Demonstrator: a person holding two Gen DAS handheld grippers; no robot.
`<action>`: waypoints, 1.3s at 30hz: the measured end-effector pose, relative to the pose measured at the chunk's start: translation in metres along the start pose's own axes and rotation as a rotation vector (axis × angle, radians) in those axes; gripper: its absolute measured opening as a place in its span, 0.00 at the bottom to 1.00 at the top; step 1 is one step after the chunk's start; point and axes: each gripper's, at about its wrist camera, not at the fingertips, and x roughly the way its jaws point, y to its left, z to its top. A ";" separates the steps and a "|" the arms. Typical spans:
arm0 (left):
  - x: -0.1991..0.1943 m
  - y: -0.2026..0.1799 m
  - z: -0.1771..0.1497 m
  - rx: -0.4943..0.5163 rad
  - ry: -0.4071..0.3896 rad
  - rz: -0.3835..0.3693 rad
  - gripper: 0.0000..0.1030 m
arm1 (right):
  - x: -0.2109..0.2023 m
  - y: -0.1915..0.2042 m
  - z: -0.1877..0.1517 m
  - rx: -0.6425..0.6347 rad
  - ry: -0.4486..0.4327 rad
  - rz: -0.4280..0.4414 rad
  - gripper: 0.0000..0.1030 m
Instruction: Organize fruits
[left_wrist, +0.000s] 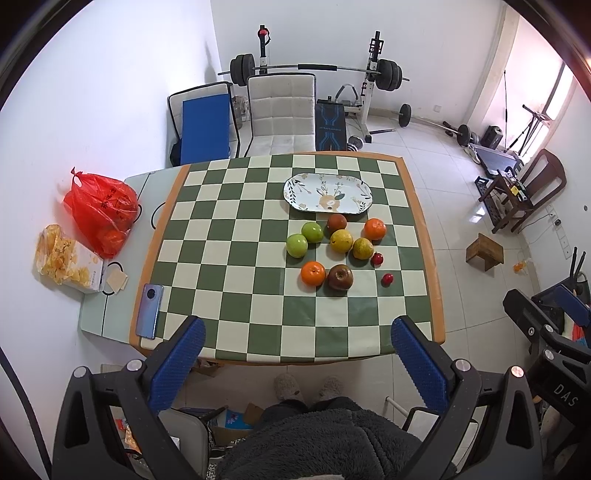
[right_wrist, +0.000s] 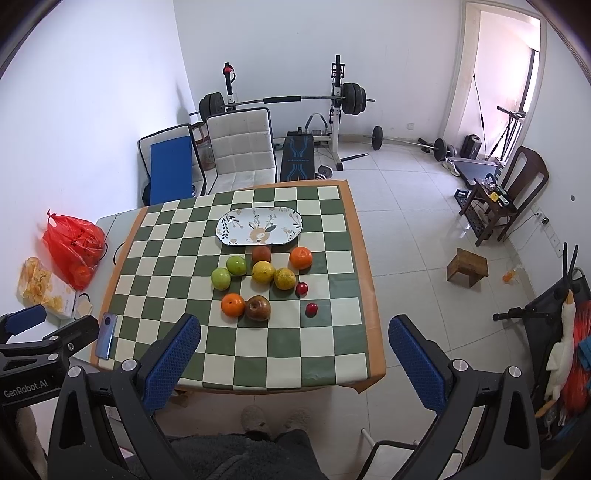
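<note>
Claws: left (left_wrist: 297, 345) spread wide | right (right_wrist: 294, 341) spread wide | both above table (right_wrist: 347, 354) edge

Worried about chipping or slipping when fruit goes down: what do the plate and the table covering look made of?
The oval plate looks like glazed ceramic, possibly melamine: smooth white surface with a printed deer and leaf pattern. The checkered table cover looks like wipeable vinyl or oilcloth: it lies flat, with an orange border that bends over the table edge.
</note>
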 end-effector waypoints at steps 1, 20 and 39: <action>-0.002 -0.002 0.002 -0.002 0.000 -0.001 1.00 | -0.002 0.001 0.002 0.000 0.000 0.002 1.00; -0.005 0.000 0.009 -0.002 -0.001 -0.001 1.00 | -0.004 0.001 0.002 -0.001 -0.004 0.005 1.00; 0.095 0.023 0.046 -0.100 -0.013 0.206 1.00 | 0.078 -0.004 0.013 0.062 0.060 0.069 1.00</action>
